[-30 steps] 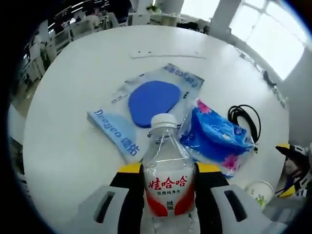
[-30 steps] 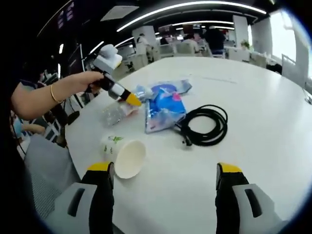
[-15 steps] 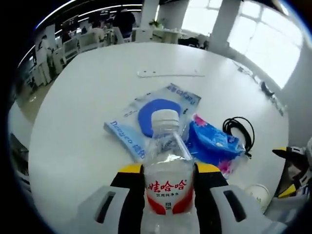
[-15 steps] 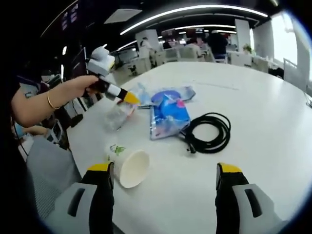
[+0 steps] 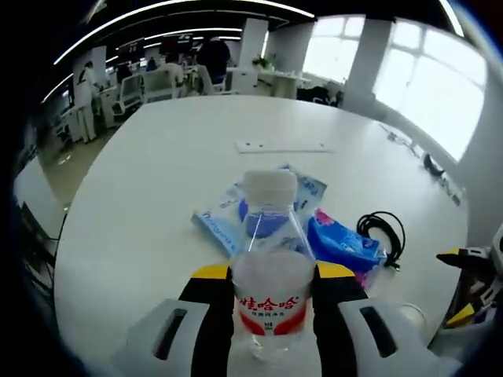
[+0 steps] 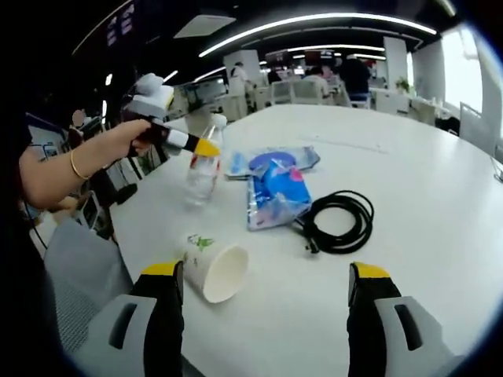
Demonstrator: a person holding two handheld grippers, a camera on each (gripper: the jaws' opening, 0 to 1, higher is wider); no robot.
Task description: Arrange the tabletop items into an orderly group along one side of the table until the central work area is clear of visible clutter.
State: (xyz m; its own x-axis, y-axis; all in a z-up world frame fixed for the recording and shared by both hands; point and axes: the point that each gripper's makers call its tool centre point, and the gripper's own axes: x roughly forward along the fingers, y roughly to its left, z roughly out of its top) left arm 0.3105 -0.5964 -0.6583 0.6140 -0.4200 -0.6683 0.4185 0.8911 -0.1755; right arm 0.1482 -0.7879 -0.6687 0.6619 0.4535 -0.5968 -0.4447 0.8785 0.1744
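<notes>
My left gripper [image 5: 271, 294] clamped the water bottle [image 5: 269, 267] upright above the desk [image 5: 141, 204]; my right gripper [image 6: 263, 302], jaws wide and empty, sat nearest the tipped paper cup [image 6: 215, 269].

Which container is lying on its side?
The paper cup, tipped over with its mouth open sideways; the water bottle stands upright in the left gripper.

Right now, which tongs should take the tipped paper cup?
Right. The right tongs are open and empty, with the paper cup on its side just ahead. The left tongs are shut on the water bottle.
</notes>
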